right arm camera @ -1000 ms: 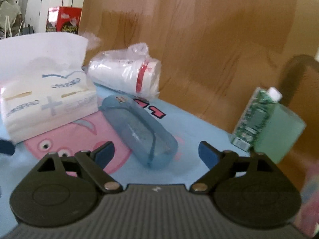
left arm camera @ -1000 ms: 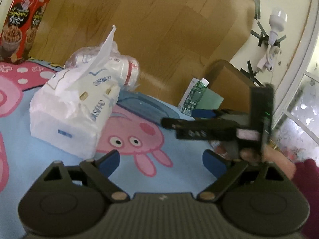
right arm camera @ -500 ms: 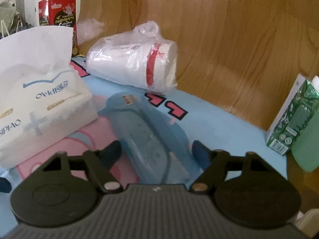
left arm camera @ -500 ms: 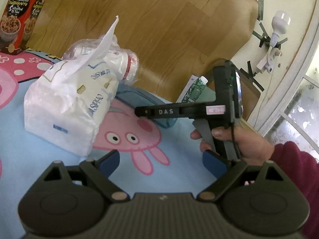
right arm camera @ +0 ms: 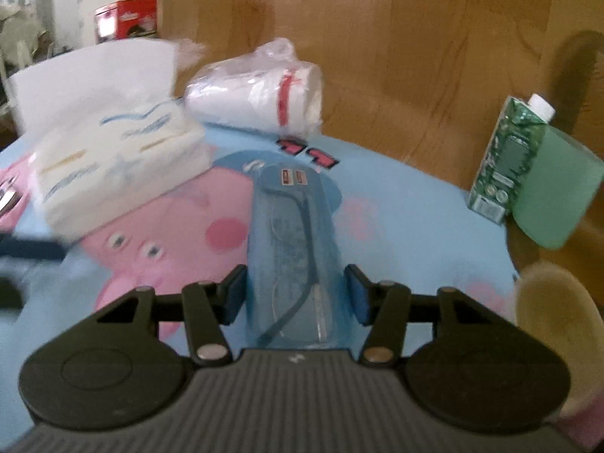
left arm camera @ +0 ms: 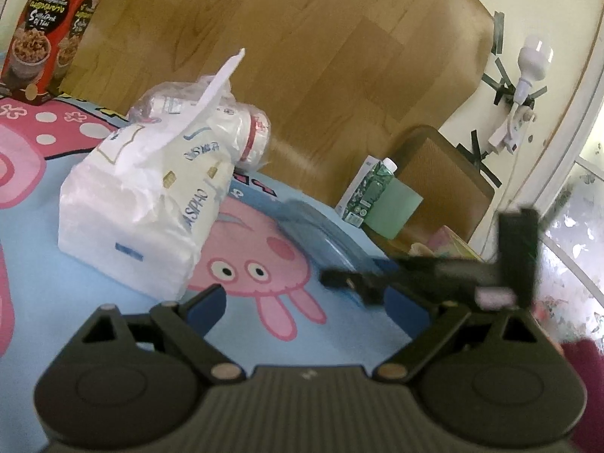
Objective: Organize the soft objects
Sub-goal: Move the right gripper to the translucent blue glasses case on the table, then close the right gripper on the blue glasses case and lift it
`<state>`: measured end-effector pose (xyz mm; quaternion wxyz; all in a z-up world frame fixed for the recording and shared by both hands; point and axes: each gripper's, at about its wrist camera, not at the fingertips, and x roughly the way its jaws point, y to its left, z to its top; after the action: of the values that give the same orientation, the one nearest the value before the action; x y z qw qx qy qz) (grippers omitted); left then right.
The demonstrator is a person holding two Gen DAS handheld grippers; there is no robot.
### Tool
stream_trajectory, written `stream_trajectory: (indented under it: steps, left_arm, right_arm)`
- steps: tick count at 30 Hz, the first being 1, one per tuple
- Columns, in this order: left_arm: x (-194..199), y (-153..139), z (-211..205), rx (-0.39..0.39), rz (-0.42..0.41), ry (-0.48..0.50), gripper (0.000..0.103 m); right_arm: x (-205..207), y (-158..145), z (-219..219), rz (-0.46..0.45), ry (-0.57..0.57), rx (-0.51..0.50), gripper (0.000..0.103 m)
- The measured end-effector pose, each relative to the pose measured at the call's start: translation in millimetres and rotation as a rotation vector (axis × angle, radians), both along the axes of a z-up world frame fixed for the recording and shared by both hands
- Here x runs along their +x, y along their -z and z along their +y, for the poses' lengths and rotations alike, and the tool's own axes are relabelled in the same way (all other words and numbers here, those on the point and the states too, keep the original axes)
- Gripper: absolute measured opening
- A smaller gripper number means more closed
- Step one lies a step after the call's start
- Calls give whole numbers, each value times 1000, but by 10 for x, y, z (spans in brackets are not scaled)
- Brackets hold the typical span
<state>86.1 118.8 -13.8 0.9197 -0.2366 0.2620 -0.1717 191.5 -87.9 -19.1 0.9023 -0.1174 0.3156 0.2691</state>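
- Blue translucent case (right arm camera: 294,241): it lies lengthwise on the cartoon-pig mat (right arm camera: 415,234), with a pair of glasses visible through its lid. Its near end sits between the blue pads of your right gripper (right arm camera: 295,298).
- Right gripper: your two pads (right arm camera: 356,298) flank the case closely on either side. Slivers of gap seem to remain, so whether they press on the case cannot be told.
- Left gripper (left arm camera: 307,302): your jaws stand wide apart over bare mat and hold nothing. In the left wrist view the right gripper's dark body crosses in front of your right pad, blurred.
- Tissue pack (right arm camera: 117,151): white and soft, it rests on the mat to the left of the case, near it, with a sheet standing up from its top.
- Bagged cup stack (right arm camera: 264,98): white with a red band and wrapped in clear plastic, it lies on its side behind the case, near the wooden board (right arm camera: 377,37).
- Green carton (right arm camera: 506,158): it stands upright at the right edge of the mat, touching a pale green cup (right arm camera: 555,192).
- Red box (left arm camera: 49,26): it stands upright at the far left of the mat, against the board.
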Motion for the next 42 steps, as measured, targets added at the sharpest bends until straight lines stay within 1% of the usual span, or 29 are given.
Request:
stream_trajectory:
  steps: [5,8,12,15,17,18,20,22,26,30,35,42]
  left_arm:
    - [3,-3,-27,19,4,7,94]
    - [0,-5,-75,41,5,26,94]
    - [-28,-18,-167,82,1,59,94]
    - [-58,-29,-237,114,-6,87,96]
    - [-71,-33,-283,133,-9,108,96]
    - [-76,-36,-309,145,-9,116,96]
    - [-81,-34,-336,163,-7,125,96]
    - [-82,-33,-360,176,-2,126,96]
    - [-75,-18,-368,174,21,127,96]
    - [-58,-3,-370,172,40,125,96]
    - [-49,1,-379,173,50,126,96]
    - [-29,9,-352,152,57,132,97]
  right_arm:
    - [-545,45,-158,-30,-48,4,58]
    - [-927,69,-283,-38,-64,30,58]
    - [-1351,89,-499,-37,-53,78,58]
    - [-1643,130,-643,-54,-38,73,58]
    - [-1764,150,-780,-62,-19,79,58]
    - [-1805,160,-849,-63,-4,91,58]
    - [-1854,193,-968,-54,39,113,65]
    - [-1906,229,-1063,-54,75,135,66]
    - [-2000,257,-1170,-55,97,193,71]
    - [-2022,301,-1174,-77,94,210,72]
    - [-2046,310,-1236,-82,99,240,72]
    - [-2065,313,-1239,-91,108,237,72]
